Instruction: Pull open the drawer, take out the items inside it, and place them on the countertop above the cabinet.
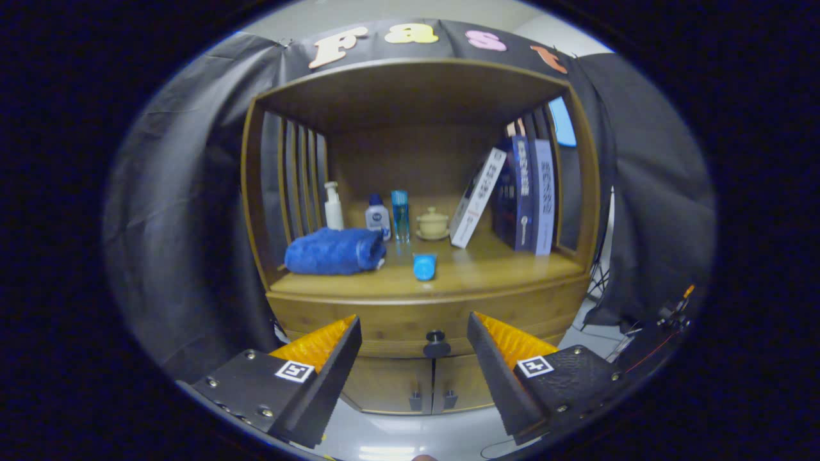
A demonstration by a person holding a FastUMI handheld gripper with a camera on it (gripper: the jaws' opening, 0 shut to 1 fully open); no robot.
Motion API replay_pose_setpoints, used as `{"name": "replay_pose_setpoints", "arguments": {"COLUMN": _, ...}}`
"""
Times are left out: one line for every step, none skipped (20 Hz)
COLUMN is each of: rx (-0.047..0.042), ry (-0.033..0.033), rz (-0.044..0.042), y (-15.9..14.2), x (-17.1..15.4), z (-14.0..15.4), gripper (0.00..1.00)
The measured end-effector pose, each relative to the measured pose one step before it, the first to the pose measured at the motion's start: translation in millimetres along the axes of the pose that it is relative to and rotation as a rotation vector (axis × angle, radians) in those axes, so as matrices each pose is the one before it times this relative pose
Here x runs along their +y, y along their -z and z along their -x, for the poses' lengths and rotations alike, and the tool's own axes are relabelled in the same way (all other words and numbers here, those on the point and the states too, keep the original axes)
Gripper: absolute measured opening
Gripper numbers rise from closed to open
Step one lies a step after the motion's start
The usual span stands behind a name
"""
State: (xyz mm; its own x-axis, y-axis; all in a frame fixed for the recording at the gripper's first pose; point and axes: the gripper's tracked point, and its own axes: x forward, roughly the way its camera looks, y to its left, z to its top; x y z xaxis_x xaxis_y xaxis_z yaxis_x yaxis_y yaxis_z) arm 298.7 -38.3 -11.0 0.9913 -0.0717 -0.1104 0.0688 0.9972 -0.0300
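A wooden cabinet [320, 307] stands ahead, its drawer [397, 326] closed under the countertop [493, 269]. The drawer's dark round knob [436, 344] lies beyond my fingertips, centred between them. My gripper [414, 336] is open, with nothing between its fingers and a gap to the drawer front. On the countertop lie a rolled blue towel [333, 251] at the left and a small blue cylinder [425, 266] on its side near the front edge. The drawer's inside is hidden.
At the back of the shelf stand a white pump bottle [333, 206], a small white bottle [378, 216], a slim blue bottle [400, 214] and a lidded cup [433, 224]. Books [522, 192] lean at the right. Two lower doors [432, 384] have small handles. Black cloth flanks the cabinet.
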Motion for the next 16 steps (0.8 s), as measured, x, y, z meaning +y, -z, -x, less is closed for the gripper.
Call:
{"name": "replay_pose_setpoints", "arguments": {"rx": -0.05081, "ry": 0.00511, "rz": 0.01846, "y": -23.01, "x": 0.92, "z": 15.05, "gripper": 0.99}}
{"name": "replay_pose_setpoints", "arguments": {"rx": -0.04233, "ry": 0.01208, "rz": 0.02407, "y": -20.46, "x": -0.51, "z": 13.71, "gripper": 0.99}}
{"name": "replay_pose_setpoints", "arguments": {"rx": -0.03313, "ry": 0.01387, "rz": 0.02189, "y": -18.69, "x": -2.82, "z": 14.49, "gripper": 0.99}}
{"name": "replay_pose_setpoints", "arguments": {"rx": -0.02686, "ry": 0.01023, "rz": 0.01248, "y": -18.53, "x": -1.53, "z": 13.36, "gripper": 0.99}}
{"name": "replay_pose_setpoints", "arguments": {"rx": -0.01955, "ry": -0.00517, "rz": -0.00053, "y": -17.05, "x": 2.44, "z": 12.36, "gripper": 0.99}}
{"name": "replay_pose_setpoints", "arguments": {"rx": -0.01637, "ry": -0.00795, "rz": -0.01249, "y": -16.46, "x": 2.20, "z": 12.00, "gripper": 0.99}}
{"name": "replay_pose_setpoints", "arguments": {"rx": -0.01285, "ry": 0.00153, "rz": -0.02020, "y": -14.26, "x": -2.19, "z": 10.84, "gripper": 0.99}}
{"name": "replay_pose_setpoints", "arguments": {"rx": -0.00867, "ry": 0.00899, "rz": -0.02121, "y": -13.70, "x": -3.95, "z": 9.28, "gripper": 0.99}}
{"name": "replay_pose_setpoints", "arguments": {"rx": -0.01060, "ry": 0.00693, "rz": -0.01722, "y": -11.81, "x": -4.19, "z": 8.37, "gripper": 0.99}}
{"name": "replay_pose_setpoints", "arguments": {"rx": -0.01703, "ry": 0.00516, "rz": -0.01355, "y": -11.98, "x": -3.68, "z": 7.81, "gripper": 0.99}}
{"name": "replay_pose_setpoints", "arguments": {"rx": -0.03690, "ry": 0.00480, "rz": -0.00611, "y": -10.55, "x": -3.28, "z": 3.46, "gripper": 0.99}}
{"name": "replay_pose_setpoints", "arguments": {"rx": -0.04723, "ry": 0.00086, "rz": 0.00417, "y": -12.07, "x": -3.84, "z": 3.43, "gripper": 0.99}}
{"name": "replay_pose_setpoints", "arguments": {"rx": -0.02334, "ry": 0.00269, "rz": 0.00892, "y": -5.85, "x": -5.97, "z": 7.95, "gripper": 0.99}}
{"name": "replay_pose_setpoints", "arguments": {"rx": -0.00408, "ry": 0.01421, "rz": 0.00881, "y": 0.57, "x": -6.88, "z": 6.95, "gripper": 0.99}}
{"name": "replay_pose_setpoints", "arguments": {"rx": 0.00904, "ry": 0.01702, "rz": 0.00680, "y": 6.54, "x": -7.34, "z": 6.22, "gripper": 0.99}}
{"name": "replay_pose_setpoints", "arguments": {"rx": 0.01439, "ry": 0.01048, "rz": 0.00263, "y": 7.36, "x": -5.59, "z": 4.82, "gripper": 0.99}}
